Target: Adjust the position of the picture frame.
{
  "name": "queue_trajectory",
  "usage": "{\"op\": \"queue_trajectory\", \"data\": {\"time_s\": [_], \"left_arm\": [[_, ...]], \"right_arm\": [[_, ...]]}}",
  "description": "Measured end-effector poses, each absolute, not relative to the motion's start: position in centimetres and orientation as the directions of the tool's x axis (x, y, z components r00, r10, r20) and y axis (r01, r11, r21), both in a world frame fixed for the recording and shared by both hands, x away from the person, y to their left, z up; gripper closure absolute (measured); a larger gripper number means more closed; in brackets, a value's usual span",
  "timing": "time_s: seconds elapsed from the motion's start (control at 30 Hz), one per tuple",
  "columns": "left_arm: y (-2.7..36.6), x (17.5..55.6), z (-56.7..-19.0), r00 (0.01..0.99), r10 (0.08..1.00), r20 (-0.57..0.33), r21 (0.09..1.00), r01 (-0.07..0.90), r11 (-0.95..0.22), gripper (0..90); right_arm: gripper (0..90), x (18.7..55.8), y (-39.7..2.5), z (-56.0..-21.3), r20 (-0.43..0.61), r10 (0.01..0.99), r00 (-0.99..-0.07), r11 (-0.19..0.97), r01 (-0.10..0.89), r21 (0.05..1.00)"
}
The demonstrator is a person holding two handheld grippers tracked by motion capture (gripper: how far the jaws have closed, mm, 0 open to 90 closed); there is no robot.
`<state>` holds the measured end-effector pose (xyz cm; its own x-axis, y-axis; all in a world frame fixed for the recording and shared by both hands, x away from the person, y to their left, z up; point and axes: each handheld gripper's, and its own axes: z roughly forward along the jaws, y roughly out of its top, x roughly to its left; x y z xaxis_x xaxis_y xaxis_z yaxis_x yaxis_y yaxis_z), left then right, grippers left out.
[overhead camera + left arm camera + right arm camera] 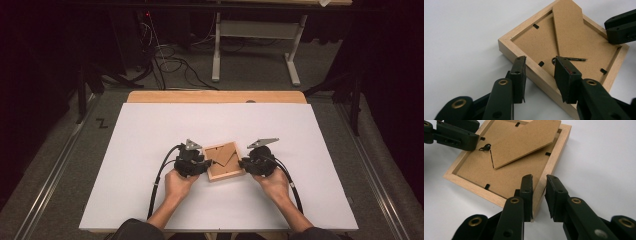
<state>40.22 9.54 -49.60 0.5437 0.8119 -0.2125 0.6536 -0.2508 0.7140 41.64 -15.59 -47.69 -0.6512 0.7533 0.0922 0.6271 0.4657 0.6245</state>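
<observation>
Between both grippers, a pale wooden picture frame is seen face-down, its brown stand lifted; left gripper and right gripper are each spread astride a rail.

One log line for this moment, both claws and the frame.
frame: face down on table | left claw: open, straddling frame edge | right claw: open, straddling opposite edge

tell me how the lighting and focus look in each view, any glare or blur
High view: the white table is evenly lit, its surroundings dark, and the image is soft. Left gripper view: the frame is sharp, the left claw near the lens slightly blurred. Right gripper view: soft shadow under the frame's stand; no glare.
</observation>
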Motion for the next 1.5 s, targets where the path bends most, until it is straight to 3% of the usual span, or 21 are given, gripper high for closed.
{"op": "queue_trajectory", "data": {"time_s": [1.5], "left_arm": [[6.5,38.8,-49.4,0.648,0.741,-0.174,0.724,0.595,-0.35,64.8]], "right_arm": [[73.8,36.7,-19.0,-47.4,0.112,0.743,-0.66,0.465,0.629,0.623]]}}
